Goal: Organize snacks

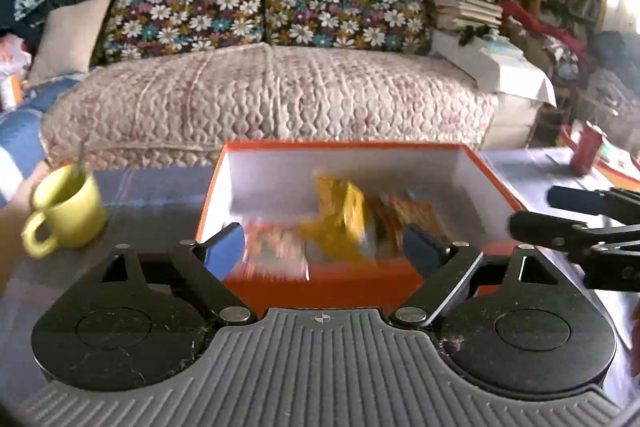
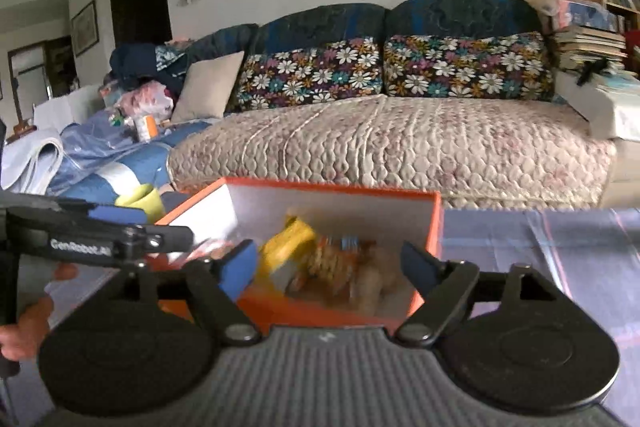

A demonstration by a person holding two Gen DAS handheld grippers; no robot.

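Nearest the cameras, the left gripper (image 1: 324, 247) and the right gripper (image 2: 328, 267) both hung spread wide, with nothing pinched between their blue pads (image 1: 226, 247); each looked down over the near wall of an orange box (image 1: 320, 283) standing on the bench (image 1: 152, 195). No earlier frame showed how the snacks got there, but both grippers appeared empty.

Inside the box lay the snacks: a crumpled yellow bag (image 1: 344, 223) propped up in the middle, an orange-and-white packet (image 1: 276, 251) flat to its left, and more orange packets (image 1: 416, 215) to its right. Motion blur hid any print on them.

As a judgement, the yellow bag looked loose and top-heavy, so a careless reach could tip it over its neighbours or snag the thin wrapper. The two grippers sat close together at the box's near edge, and a sideways move might knock them together or shove the light box along the bench. Just left of the box stood a yellow mug (image 1: 64, 211) with a spoon in it, easily upset by a swing of the left gripper. Beyond was a sofa (image 1: 272, 95).
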